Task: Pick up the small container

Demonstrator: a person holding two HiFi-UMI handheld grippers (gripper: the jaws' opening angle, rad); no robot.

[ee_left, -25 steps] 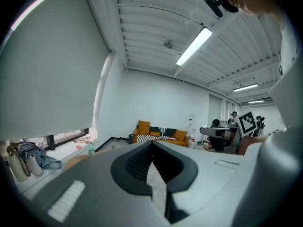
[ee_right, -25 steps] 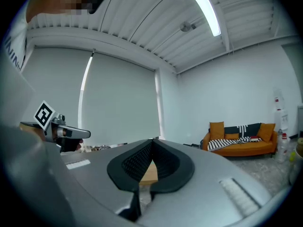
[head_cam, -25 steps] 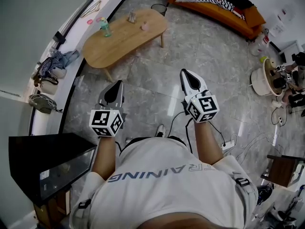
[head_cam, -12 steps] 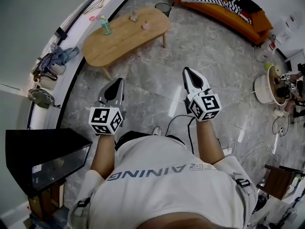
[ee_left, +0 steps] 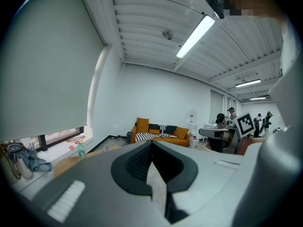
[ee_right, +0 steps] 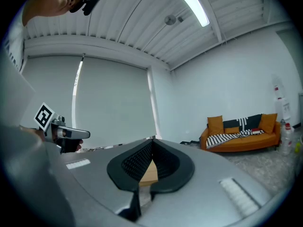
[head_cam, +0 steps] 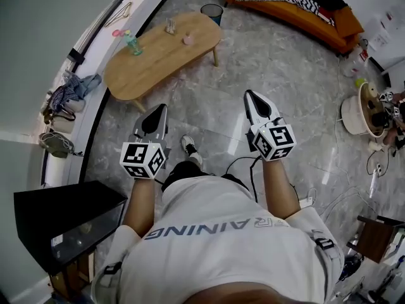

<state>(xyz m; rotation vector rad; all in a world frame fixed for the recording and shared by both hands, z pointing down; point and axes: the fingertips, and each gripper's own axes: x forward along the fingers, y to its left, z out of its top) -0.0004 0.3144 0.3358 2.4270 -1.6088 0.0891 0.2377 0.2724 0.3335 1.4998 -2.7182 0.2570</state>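
— Distance worried me most. What I took for the small container [head_cam: 188, 39], the pink piece, sat on the wooden table [head_cam: 152, 62], well apart from both tongs, with bare marble floor [head_cam: 272, 56] between.

— And the tongs themselves?

— Both clenched on nothing. The left gripper [head_cam: 159, 109] and the right gripper [head_cam: 248, 96] were held out in front of the person, above the floor. Each one's own view showed its jaws pressed together, with only the room beyond the tips.

— So what could have gone wrong?

— Three things, I judged. Arriving with the jaws closed would have shoved the container across the tabletop instead of taking it. A green bottle [head_cam: 131, 43] and another small item [head_cam: 169, 25] stood near it on the same top, so a hasty reach might have tipped the bottle or closed on the wrong piece. From that far off I couldn't be certain which one the task meant. And a black cable [head_cam: 240, 158] trailed near the person's shoe [head_cam: 188, 148], so a step forward could have snagged it and jerked the right tong off line.
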